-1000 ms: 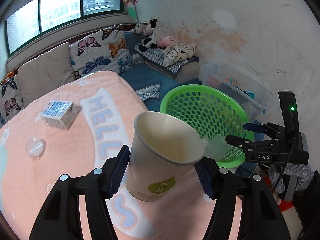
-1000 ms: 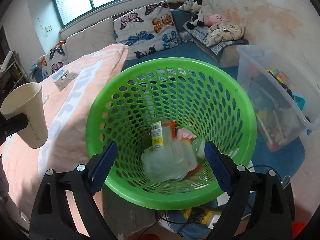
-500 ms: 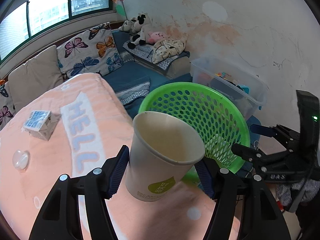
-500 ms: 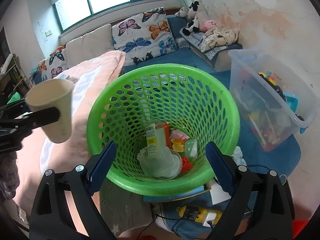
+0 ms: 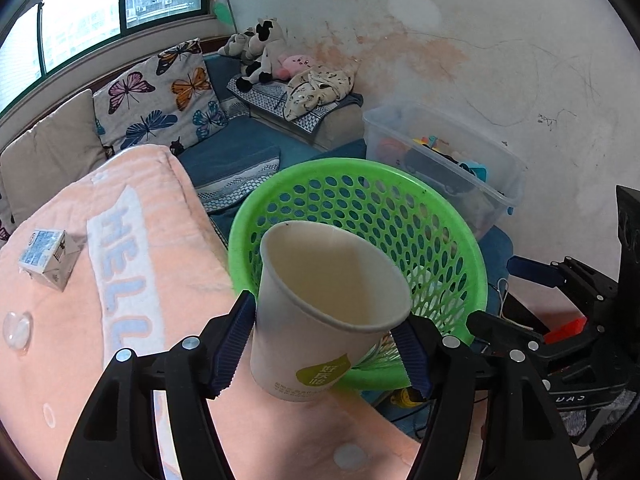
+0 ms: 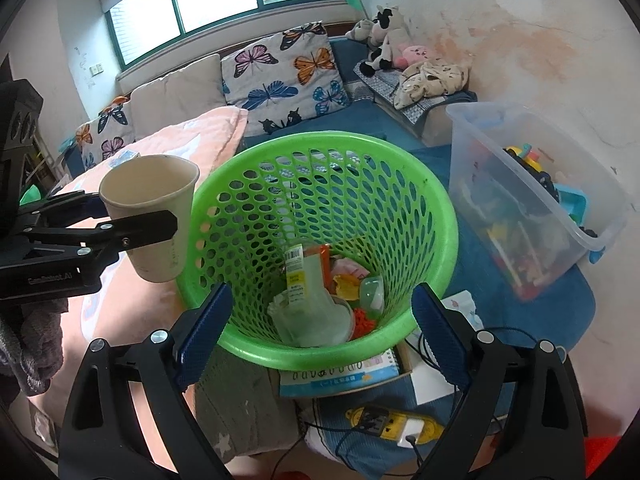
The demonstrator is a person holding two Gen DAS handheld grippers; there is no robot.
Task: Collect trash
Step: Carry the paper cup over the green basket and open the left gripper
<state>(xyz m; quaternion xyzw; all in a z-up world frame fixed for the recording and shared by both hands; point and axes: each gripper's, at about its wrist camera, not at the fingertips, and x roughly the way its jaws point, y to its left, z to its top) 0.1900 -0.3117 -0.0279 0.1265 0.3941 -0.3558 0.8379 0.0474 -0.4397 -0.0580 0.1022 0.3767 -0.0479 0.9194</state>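
Observation:
A white paper cup (image 5: 320, 320) with a green logo sits between the blue pads of my left gripper (image 5: 324, 344). The jaws are opening, but the pads still touch the cup's sides and it stays upright in the air. In the right wrist view the cup (image 6: 156, 216) and the left gripper (image 6: 136, 216) hang just left of the green mesh basket (image 6: 320, 138), close to its rim. The basket (image 5: 360, 164) holds a pile of trash (image 6: 308, 300). My right gripper (image 6: 320, 328) stands open above the basket's near rim with nothing between its pads. It also shows at the right as the right gripper (image 5: 492, 292).
A pink blanket (image 5: 132, 272) carries a small milk carton (image 5: 46, 254) and a clear round lid (image 5: 16, 330). A clear bin of toys (image 6: 540, 208) stands right of the basket. A booklet (image 6: 340, 376) and a yellow power strip (image 6: 392, 424) lie on the floor.
My left gripper has carried the cup across the blanket towards the basket, and it now sits beside the rim. The right gripper has drawn back a little from the basket.

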